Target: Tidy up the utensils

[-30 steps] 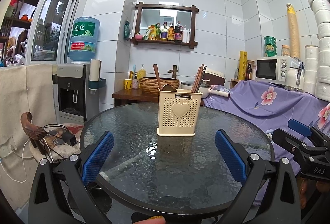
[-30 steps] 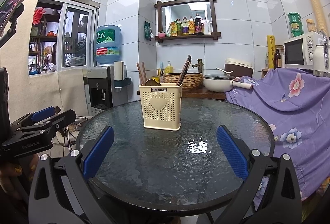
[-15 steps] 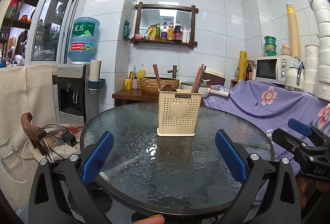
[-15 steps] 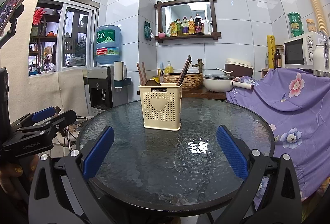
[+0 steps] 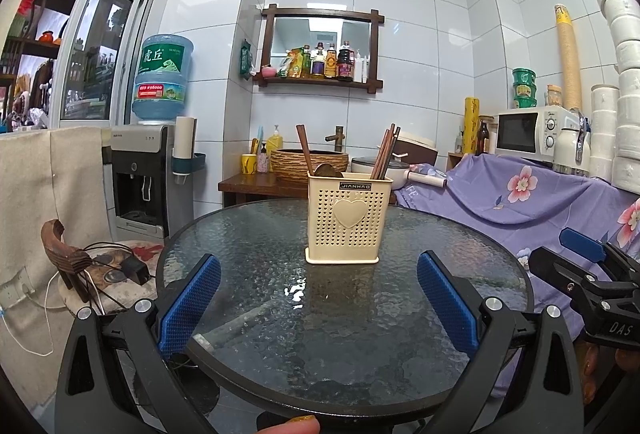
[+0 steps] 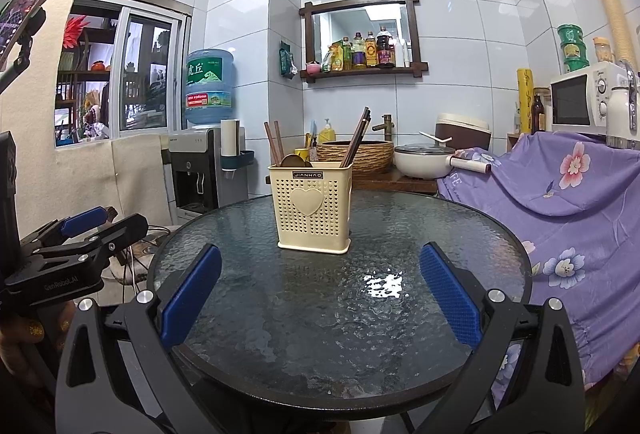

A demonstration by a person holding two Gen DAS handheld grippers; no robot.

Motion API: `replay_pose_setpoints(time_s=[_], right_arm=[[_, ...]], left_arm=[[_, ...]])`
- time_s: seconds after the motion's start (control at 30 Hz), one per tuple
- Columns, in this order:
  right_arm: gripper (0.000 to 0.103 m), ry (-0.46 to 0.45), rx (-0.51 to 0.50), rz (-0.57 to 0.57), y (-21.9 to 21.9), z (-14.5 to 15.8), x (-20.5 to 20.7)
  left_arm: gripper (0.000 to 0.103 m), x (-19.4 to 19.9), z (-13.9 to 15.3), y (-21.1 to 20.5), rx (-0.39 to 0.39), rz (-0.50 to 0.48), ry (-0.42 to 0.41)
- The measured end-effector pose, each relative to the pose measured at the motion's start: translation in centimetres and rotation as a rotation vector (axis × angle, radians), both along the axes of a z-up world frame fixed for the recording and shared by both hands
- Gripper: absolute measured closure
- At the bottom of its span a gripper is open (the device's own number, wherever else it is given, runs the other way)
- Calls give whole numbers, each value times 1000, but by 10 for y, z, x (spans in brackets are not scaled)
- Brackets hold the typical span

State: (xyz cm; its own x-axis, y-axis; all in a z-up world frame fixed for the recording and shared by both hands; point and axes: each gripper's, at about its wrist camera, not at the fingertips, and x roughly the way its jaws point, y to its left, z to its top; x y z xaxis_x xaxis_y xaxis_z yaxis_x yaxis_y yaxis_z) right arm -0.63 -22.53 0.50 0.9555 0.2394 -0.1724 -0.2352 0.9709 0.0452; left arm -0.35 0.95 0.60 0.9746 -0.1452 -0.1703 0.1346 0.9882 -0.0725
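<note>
A cream perforated utensil holder (image 5: pixel 346 218) (image 6: pixel 311 206) with a heart on its front stands upright on the round glass table (image 5: pixel 344 318) (image 6: pixel 340 314). Brown chopsticks (image 5: pixel 383 154) (image 6: pixel 356 140) lean in its right side. Wooden handles and a spoon bowl (image 5: pixel 326 169) (image 6: pixel 294 160) show in its left side. My left gripper (image 5: pixel 318 298) is open and empty over the near table edge, well short of the holder. My right gripper (image 6: pixel 320 294) is likewise open and empty. Each gripper shows at the other view's edge, the right gripper (image 5: pixel 588 274) and the left gripper (image 6: pixel 76 242).
A water dispenser (image 5: pixel 148 174) stands at the back left, with a stool (image 5: pixel 108 274) carrying cables beside the table. A purple flowered cloth (image 5: pixel 540 194) covers the furniture on the right, under a microwave (image 5: pixel 528 132). A wooden side table (image 5: pixel 260 184) with a woven basin stands behind.
</note>
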Motion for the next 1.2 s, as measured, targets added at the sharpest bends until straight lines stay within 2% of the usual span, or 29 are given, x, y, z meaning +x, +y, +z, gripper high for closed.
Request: replay_pose_setpoints(time_s=[0.73, 1.2], right_arm=[[6, 2, -2, 0, 0, 0, 0], [6, 3, -3, 0, 0, 0, 0]], left_arm=[[6, 2, -8, 0, 3, 12, 0], [6, -2, -1, -6, 11, 7, 2]])
